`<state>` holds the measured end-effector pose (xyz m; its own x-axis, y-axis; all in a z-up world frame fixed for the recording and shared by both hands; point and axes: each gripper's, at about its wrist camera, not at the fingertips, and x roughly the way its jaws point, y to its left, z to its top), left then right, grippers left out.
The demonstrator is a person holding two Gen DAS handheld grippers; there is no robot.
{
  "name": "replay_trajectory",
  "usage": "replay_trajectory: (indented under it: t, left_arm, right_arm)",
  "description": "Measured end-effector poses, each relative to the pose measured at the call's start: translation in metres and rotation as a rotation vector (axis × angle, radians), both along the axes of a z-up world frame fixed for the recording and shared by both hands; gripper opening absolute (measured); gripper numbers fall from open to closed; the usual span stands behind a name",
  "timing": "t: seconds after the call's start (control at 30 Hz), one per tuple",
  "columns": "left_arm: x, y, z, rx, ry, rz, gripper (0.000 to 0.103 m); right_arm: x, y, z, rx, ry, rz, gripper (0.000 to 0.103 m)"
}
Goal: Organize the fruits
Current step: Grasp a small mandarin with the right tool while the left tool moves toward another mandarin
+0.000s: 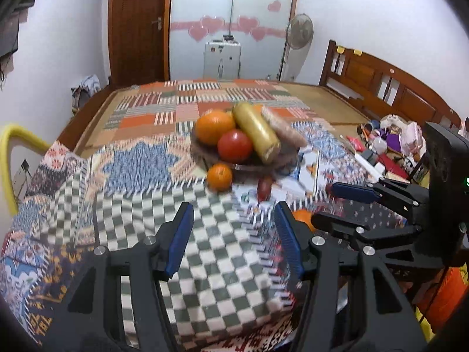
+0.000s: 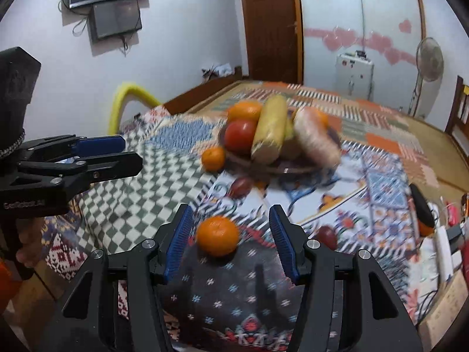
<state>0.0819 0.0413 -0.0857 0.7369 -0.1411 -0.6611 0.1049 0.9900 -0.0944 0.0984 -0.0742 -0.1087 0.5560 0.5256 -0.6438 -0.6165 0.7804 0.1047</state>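
Two grippers are held with jaws spread and empty: the left gripper (image 1: 234, 234) over checked cloth, the right gripper (image 2: 231, 242) around a loose orange (image 2: 217, 236) on the bed; firm, light, prone to rolling, best pinched across its middle

Your left wrist camera looks forward along its open fingers, low over the checked quilt (image 1: 222, 252), facing the bowl (image 1: 205, 151) and the far door (image 1: 137, 26). Your right wrist camera sits just beside it, to its right, facing the same way but angled slightly leftward, near an orange (image 2: 217, 236). Both views share the bowl, the quilt, the door, and each shows the other gripper at its edge.
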Motion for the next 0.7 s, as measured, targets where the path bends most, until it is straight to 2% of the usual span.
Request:
replay_trajectory:
  t: [0.27, 0.3, 0.33, 0.37, 0.7]
  left_arm:
    - [-0.006, 0.008, -0.032, 0.017, 0.079, -0.002, 0.057]
    - [-0.005, 0.008, -0.034, 0.016, 0.084, -0.001, 0.057]
    - [-0.004, 0.008, -0.036, 0.016, 0.089, -0.001, 0.057]
    - [-0.003, 0.008, -0.038, 0.016, 0.094, 0.001, 0.057]
    - [0.032, 0.002, -0.033, 0.004, 0.098, -0.005, 0.057]
  right_arm:
    - [0.005, 0.011, -0.026, -0.016, 0.070, 0.018, 0.051]
    - [0.006, 0.011, -0.028, -0.016, 0.074, 0.023, 0.048]
    - [0.006, 0.013, -0.030, -0.018, 0.075, 0.023, 0.039]
    - [0.006, 0.012, -0.030, -0.019, 0.075, 0.022, 0.035]
    - [0.018, -0.015, -0.010, 0.018, 0.025, -0.031, 0.035]
